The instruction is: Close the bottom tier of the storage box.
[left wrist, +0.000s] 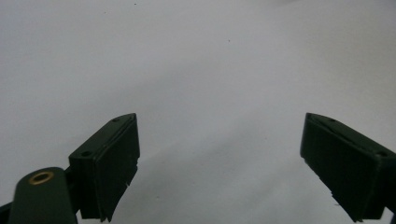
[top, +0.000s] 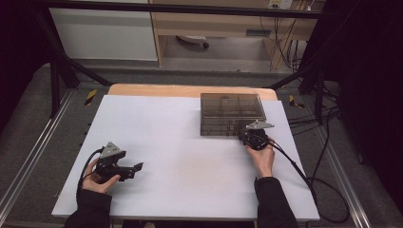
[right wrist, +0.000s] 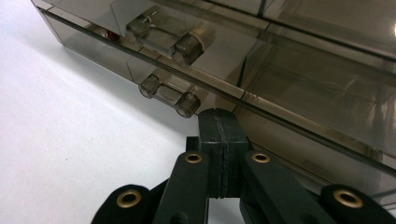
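Observation:
A smoky see-through compartment box point(top: 233, 107) with its lid down stands at the back right of the white mat point(top: 180, 161). My right gripper point(top: 247, 135) is shut with nothing between its jaws, tips against the box's front wall. In the right gripper view the pressed-together tips point(right wrist: 218, 122) sit just below the seam of the box point(right wrist: 303, 70), right beside a clear latch point(right wrist: 169, 94); a second latch point(right wrist: 166, 36) is higher up on the lid. My left gripper point(top: 134, 170) rests low over the mat at the front left. Its jaws stand wide open over bare mat point(left wrist: 219, 140).
A wooden tabletop edge point(top: 157, 90) shows behind the mat. Black frame posts point(top: 54, 85) flank the table, and cables point(top: 313, 180) trail off the right side. The box's compartments look dark; what they hold cannot be made out.

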Demonstrator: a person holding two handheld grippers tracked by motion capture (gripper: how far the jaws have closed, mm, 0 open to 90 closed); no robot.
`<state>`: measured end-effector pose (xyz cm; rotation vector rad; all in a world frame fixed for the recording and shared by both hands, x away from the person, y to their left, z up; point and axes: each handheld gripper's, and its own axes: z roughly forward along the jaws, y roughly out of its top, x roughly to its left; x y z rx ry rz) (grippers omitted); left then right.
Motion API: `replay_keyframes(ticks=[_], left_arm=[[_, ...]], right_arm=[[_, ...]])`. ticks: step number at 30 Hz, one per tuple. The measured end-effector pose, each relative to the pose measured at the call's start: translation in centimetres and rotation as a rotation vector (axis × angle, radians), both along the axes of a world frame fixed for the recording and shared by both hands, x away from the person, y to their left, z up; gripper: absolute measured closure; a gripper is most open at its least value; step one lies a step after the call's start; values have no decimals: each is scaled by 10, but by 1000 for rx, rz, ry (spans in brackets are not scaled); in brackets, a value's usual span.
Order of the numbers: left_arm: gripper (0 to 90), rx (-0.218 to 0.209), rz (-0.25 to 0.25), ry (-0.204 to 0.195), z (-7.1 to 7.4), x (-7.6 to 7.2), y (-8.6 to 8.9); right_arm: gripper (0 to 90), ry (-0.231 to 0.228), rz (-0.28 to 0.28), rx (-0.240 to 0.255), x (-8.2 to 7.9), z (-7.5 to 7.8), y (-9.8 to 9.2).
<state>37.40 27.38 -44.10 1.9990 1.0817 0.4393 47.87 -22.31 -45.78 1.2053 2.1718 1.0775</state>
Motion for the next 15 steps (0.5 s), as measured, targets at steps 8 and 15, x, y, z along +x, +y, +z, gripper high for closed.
replay_keyframes(ticks=[8, 15], left_arm=[[117, 0, -1, 0, 0, 0, 0], [117, -7, 0, 3, 0, 0, 0]], right_arm=[[900, 1, -4, 1, 2, -1, 1], [892, -11, 11, -7, -3, 3, 0]])
